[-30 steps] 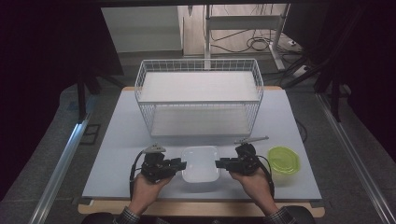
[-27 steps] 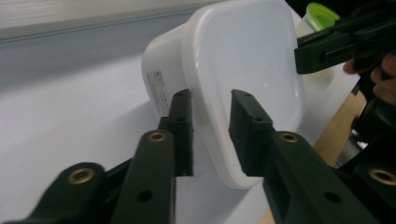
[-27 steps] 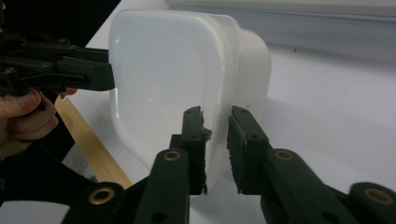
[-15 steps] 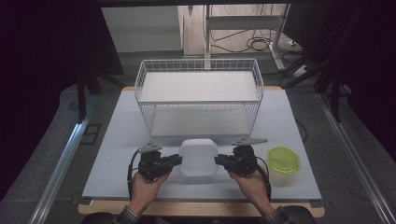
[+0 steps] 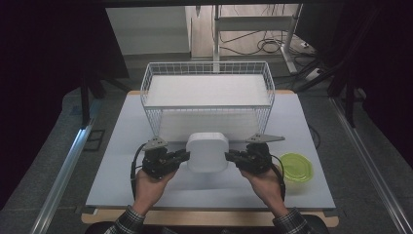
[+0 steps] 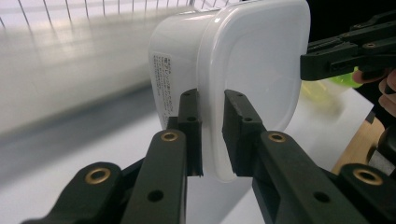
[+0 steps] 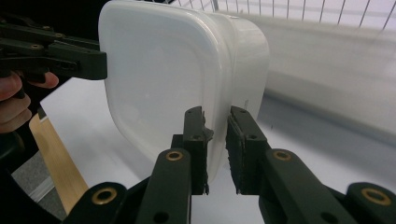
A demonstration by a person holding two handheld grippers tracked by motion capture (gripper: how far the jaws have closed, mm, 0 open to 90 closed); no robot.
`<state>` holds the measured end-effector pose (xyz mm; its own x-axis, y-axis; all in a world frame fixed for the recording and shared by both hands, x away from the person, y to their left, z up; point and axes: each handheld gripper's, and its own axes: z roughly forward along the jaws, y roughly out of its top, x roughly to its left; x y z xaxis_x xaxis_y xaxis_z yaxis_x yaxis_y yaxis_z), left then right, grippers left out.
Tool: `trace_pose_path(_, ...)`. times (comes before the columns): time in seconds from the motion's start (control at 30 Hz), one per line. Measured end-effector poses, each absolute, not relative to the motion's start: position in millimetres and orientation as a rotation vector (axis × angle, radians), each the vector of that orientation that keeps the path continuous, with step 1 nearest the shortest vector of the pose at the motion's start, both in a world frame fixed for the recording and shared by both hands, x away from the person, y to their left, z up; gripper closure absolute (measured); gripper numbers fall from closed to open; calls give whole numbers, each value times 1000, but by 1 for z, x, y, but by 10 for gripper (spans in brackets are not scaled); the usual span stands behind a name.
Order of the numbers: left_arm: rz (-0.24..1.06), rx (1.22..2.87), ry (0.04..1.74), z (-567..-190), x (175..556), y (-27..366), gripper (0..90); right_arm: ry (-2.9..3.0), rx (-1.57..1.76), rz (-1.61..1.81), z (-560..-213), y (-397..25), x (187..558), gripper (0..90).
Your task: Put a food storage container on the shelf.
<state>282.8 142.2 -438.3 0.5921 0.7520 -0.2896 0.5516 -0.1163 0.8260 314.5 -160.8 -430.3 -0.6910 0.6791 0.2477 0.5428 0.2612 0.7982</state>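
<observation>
A white square plastic container (image 5: 207, 151) hangs above the table, held between both grippers just in front of the wire basket (image 5: 207, 100). My left gripper (image 5: 183, 156) is shut on the rim of its left side, and in the left gripper view the container (image 6: 233, 79) sits clamped between the two black jaws of that gripper (image 6: 213, 135). My right gripper (image 5: 230, 157) is shut on the opposite rim; the right gripper view shows the container (image 7: 177, 84) with its rim pinched by this gripper (image 7: 215, 149). The container is tipped so its open side faces me.
A white wire basket with a white liner stands at the table's back middle. A yellow-green lid (image 5: 296, 167) lies on the table (image 5: 126, 165) to the right of my right hand. The table's wooden front edge (image 5: 204, 218) runs below my hands.
Both grippers have lifted the white container off the table and carried it forward toward the basket, tipping it as it rose. The green lid has stayed put.
</observation>
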Motion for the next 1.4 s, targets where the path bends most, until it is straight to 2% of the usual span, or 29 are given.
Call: trace_pose_path(1.4,358,1715,988,-341,324,149,787,2230,1119,1521,-340,-154,354,777)
